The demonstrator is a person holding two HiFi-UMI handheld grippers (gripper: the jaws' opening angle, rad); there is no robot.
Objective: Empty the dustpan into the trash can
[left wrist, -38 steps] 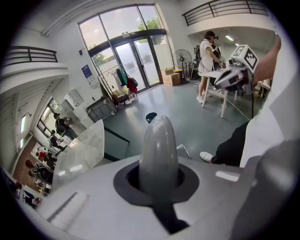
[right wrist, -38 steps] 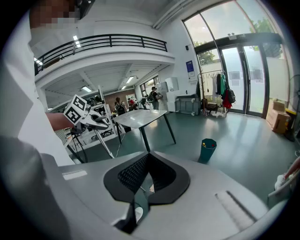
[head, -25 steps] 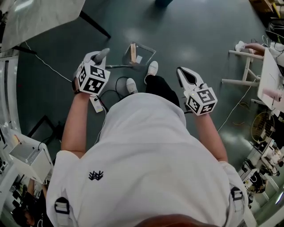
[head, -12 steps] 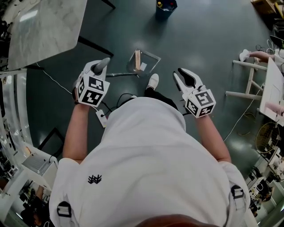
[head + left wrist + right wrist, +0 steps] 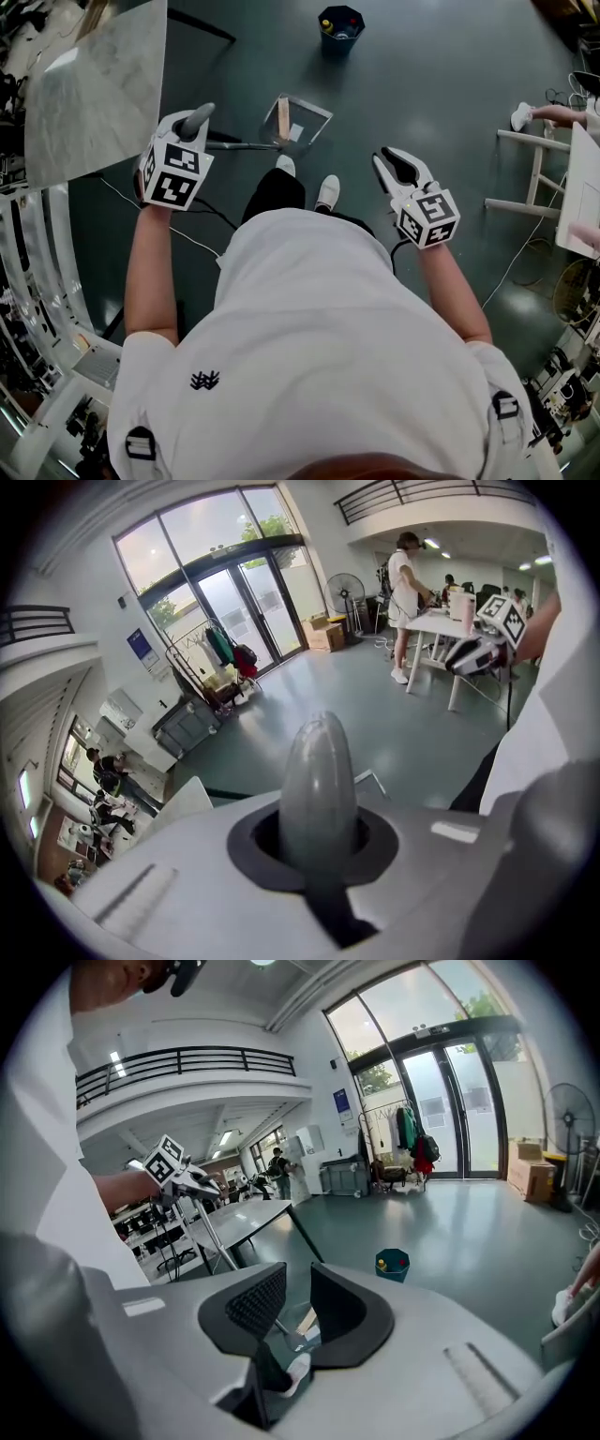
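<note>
A clear dustpan [image 5: 305, 117] lies on the dark floor ahead of the person's shoes, its long handle [image 5: 246, 145] running left. Inside it are a wooden block [image 5: 283, 119] and a white scrap. The dark blue trash can [image 5: 340, 21] stands further ahead and shows small in the right gripper view [image 5: 393, 1264]. My left gripper [image 5: 200, 116] hovers left of the handle, jaws shut with nothing between them [image 5: 317, 780]. Right of the shoes, my right gripper [image 5: 386, 156] is open and holds nothing; the dustpan [image 5: 302, 1321] shows through its gap [image 5: 298, 1284].
A marble-topped table [image 5: 94, 84] stands at the left, and white table legs [image 5: 530, 169] at the right. A cable [image 5: 192, 239] trails over the floor by the person's left leg. In the left gripper view another person [image 5: 408, 583] stands at a white table in the distance.
The person has stepped forward, so the trash can has come fully into view. The left gripper has swung left, away from the dustpan. The right gripper is still open.
</note>
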